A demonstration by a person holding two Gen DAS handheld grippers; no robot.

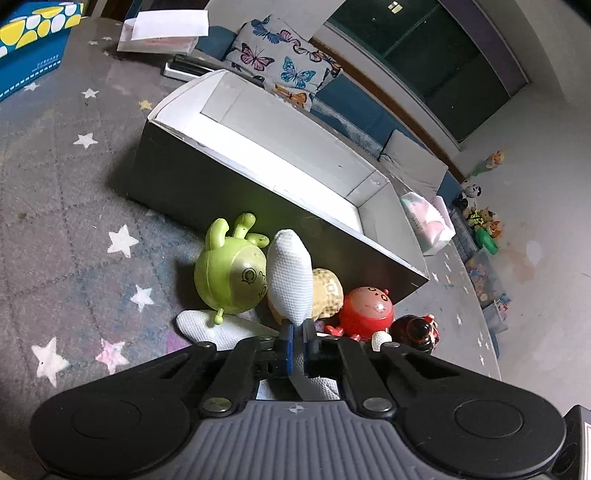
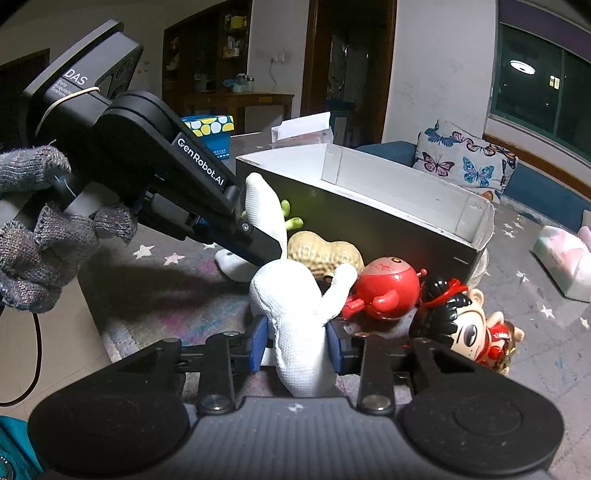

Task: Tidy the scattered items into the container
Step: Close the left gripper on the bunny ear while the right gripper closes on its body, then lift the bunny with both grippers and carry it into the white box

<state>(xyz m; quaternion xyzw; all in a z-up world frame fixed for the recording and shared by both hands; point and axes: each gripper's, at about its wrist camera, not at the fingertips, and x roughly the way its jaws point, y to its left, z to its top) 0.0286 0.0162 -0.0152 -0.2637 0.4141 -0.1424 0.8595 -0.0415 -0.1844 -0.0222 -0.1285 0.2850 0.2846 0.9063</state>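
Observation:
A white plush toy lies on the star rug in front of the container, a dark box with a white inside. My left gripper is shut on one limb of the plush, which stands up between the blue pads. My right gripper is shut on the plush's body. Around it lie a green bug toy, a peanut toy, a red round toy and a black-haired doll. The box looks empty.
A tissue pack lies to the right of the box. A blue dotted carton and papers sit at the back. A butterfly cushion leans behind the box. More toys line the floor at right.

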